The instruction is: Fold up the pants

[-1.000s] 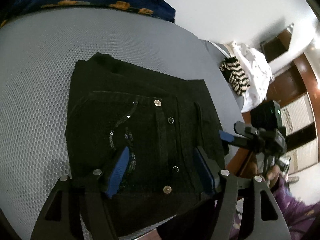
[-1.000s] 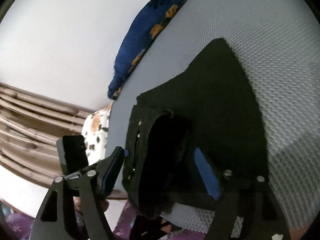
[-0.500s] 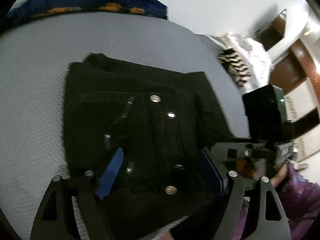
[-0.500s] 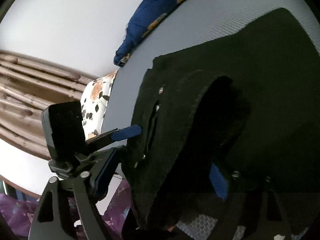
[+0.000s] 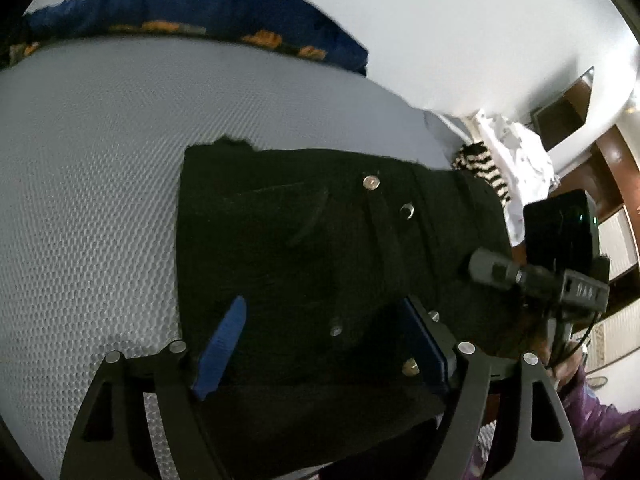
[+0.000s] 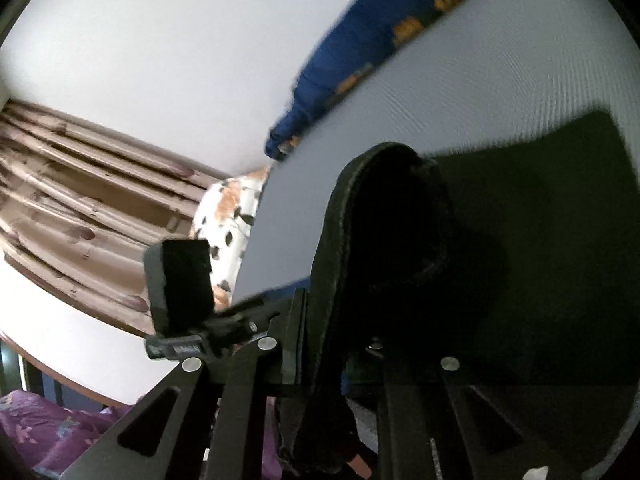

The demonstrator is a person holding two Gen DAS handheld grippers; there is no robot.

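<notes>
Black pants (image 5: 320, 248) with metal studs lie folded on the grey mesh mattress (image 5: 88, 184). My left gripper (image 5: 320, 340) is open, its blue fingertips (image 5: 224, 332) spread over the near edge of the pants. My right gripper (image 6: 340, 344) is shut on the waistband of the pants (image 6: 340, 248) and holds that edge up as a raised loop; the rest of the pants (image 6: 560, 220) lies flat to the right. The right gripper also shows in the left wrist view (image 5: 492, 268), at the right edge of the pants.
A blue pillow with orange print (image 5: 180, 8) lies at the far edge of the mattress by a white wall. A striped cloth (image 5: 484, 168) and white laundry (image 5: 516, 152) lie at the right. A floral pillow (image 6: 232, 216) and brown curtains (image 6: 80, 200) are to the left.
My right gripper has closed on the waistband and lifted it. My left gripper has stayed open and shifted a little toward the right over the pants.
</notes>
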